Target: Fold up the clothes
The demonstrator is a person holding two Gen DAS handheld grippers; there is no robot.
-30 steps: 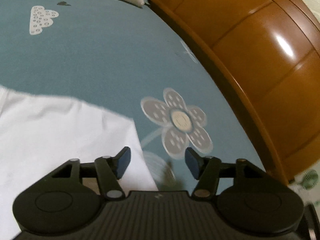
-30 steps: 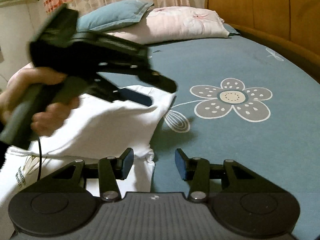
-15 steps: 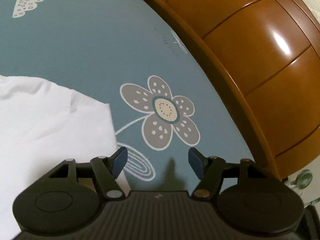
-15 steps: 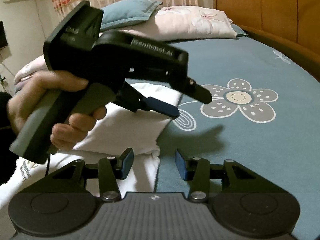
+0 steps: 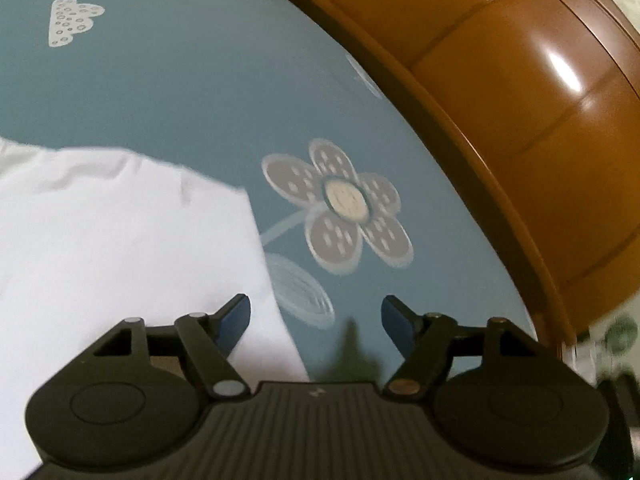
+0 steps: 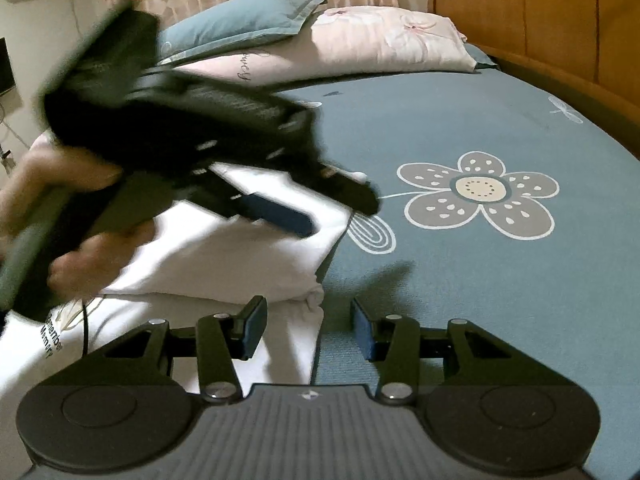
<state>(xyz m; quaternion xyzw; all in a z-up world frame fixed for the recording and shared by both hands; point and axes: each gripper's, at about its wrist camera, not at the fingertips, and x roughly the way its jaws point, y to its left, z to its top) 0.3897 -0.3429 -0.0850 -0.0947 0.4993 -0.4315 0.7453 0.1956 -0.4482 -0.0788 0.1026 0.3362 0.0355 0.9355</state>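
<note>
- Jaws of the left gripper point(image 5: 316, 318) are opening wider than a moment ago, empty, straddling the white garment point(image 5: 120, 248)'s edge above the teal sheet point(image 5: 180, 92).
- Blur is smearing the left gripper in the right view; the hand point(image 6: 76, 216) gripping it is hard to make out.
- Right gripper point(image 6: 308, 326) is hovering parted, unchanged, gripping nothing, over the folded garment's corner.
- Pillows point(image 6: 360, 40) are lying beside the wooden headboard point(image 6: 540, 12).
</note>
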